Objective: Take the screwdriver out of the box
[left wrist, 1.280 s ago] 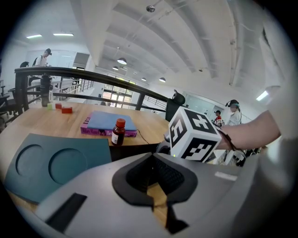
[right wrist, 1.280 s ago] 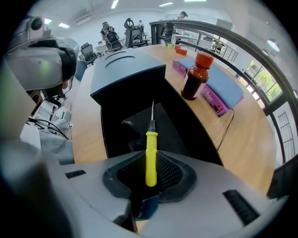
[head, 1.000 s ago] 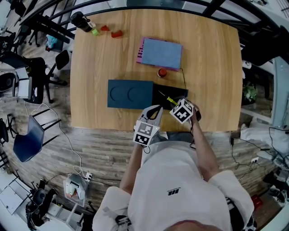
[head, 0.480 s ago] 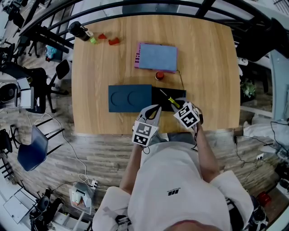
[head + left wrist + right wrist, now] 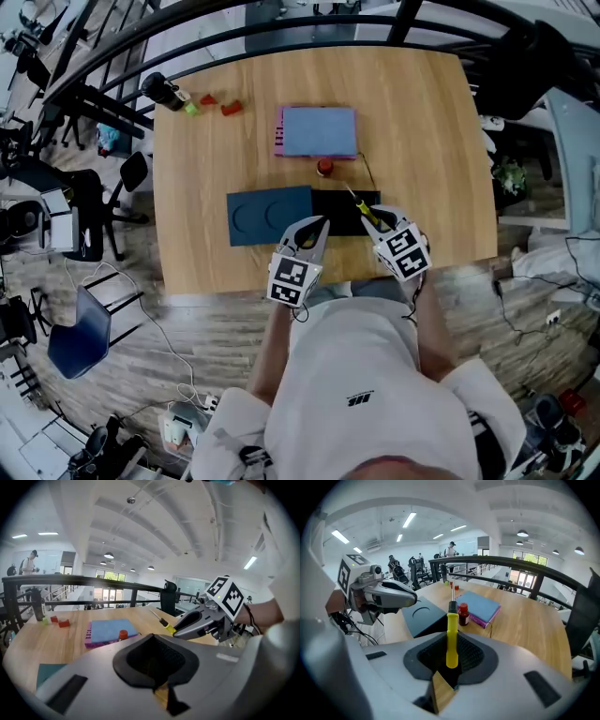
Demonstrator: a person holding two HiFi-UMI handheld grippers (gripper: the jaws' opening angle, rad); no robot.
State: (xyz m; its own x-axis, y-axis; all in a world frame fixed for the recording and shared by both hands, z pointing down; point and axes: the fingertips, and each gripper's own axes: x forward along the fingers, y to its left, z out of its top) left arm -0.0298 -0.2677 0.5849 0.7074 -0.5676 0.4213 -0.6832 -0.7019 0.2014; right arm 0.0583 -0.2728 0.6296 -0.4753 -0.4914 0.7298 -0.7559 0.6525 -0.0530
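My right gripper (image 5: pixel 377 223) is shut on the yellow handle of the screwdriver (image 5: pixel 364 208), which is held in the air above the open black box (image 5: pixel 336 214). In the right gripper view the screwdriver (image 5: pixel 451 639) stands between the pads, its black collar and thin shaft pointing away over the table. My left gripper (image 5: pixel 317 227) hovers just left of the box, over the dark blue lid (image 5: pixel 267 214), its jaws shut with nothing between them. From the left gripper view (image 5: pixel 157 667) the right gripper (image 5: pixel 180 629) shows with the screwdriver (image 5: pixel 165 623) sticking out of its tip.
A blue notebook on a pink book (image 5: pixel 319 131) lies behind the box, with a small red-capped bottle (image 5: pixel 324 168) and a thin cable (image 5: pixel 367 173) in front of it. Red blocks (image 5: pixel 230 107), a green block (image 5: pixel 194 109) and a black object (image 5: pixel 161 90) sit at the far left corner.
Both grippers have risen, the right one more. The right gripper has carried the screwdriver up from the box and rolled its wrist.
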